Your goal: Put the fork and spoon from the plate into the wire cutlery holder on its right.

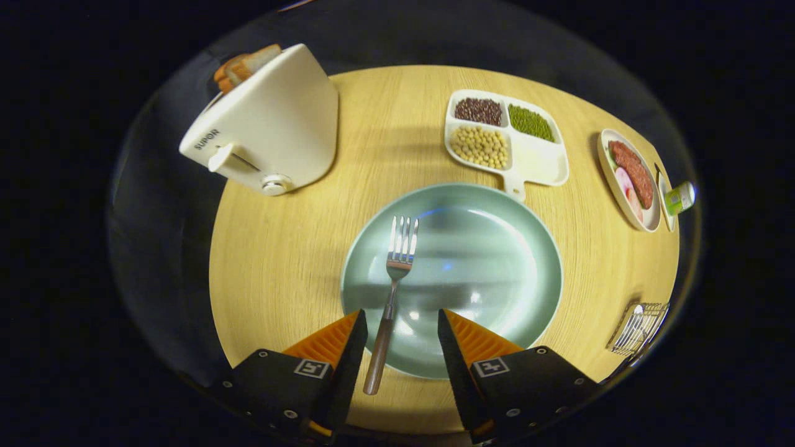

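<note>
Low in the middle of the frame, the fork (392, 292) lies on the plate (534, 273), tines pointing away, its handle hanging over the near rim onto the table (279, 261). That overhang leaves room under the handle, which probably makes it the easy place to pinch. The gripper (402, 329) hovers with its fingers spread wide, the handle between them but nearer the left one, neither touching it. No spoon lies on the plate. The holder (638, 328) sits at lower right, with what seems to be cutlery inside. Farther off stand a toaster (273, 124) at upper left and a tray (534, 161) of beans.
</note>
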The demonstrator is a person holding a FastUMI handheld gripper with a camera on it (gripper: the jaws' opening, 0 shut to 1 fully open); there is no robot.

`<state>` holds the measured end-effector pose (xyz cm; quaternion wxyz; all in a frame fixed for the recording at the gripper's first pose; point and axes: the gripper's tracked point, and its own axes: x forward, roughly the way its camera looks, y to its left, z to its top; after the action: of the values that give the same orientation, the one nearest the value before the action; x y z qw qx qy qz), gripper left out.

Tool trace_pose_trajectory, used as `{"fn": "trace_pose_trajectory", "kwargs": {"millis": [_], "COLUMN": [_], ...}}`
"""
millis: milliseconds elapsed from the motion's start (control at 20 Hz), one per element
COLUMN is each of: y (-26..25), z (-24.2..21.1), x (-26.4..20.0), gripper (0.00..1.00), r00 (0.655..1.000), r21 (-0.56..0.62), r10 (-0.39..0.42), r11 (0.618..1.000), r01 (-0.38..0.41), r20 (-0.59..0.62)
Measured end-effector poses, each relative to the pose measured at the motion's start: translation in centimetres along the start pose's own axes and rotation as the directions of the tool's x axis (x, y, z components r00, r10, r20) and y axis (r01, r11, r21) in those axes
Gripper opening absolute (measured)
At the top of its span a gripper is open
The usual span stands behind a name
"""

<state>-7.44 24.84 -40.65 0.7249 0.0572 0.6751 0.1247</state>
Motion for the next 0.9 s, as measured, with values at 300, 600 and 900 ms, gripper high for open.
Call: {"fn": "trace_pose_trajectory", "kwargs": {"millis": [300, 600, 900], "y": [0.5, 0.6, -1.2], "z": [0.2, -1.0, 0.1], "x": [1.7, 2.4, 0.1], "gripper": [0.42, 0.1, 0.03], "r00": [0.998, 0.992, 1.0], "r21": [0.04, 0.039, 0.03], "r10": [0.003, -0.055, -0.029], "r11": [0.999, 0.997, 0.999], "r01": [-0.001, 0.059, 0.029], "r20": [-0.064, -0.11, -0.005]}}
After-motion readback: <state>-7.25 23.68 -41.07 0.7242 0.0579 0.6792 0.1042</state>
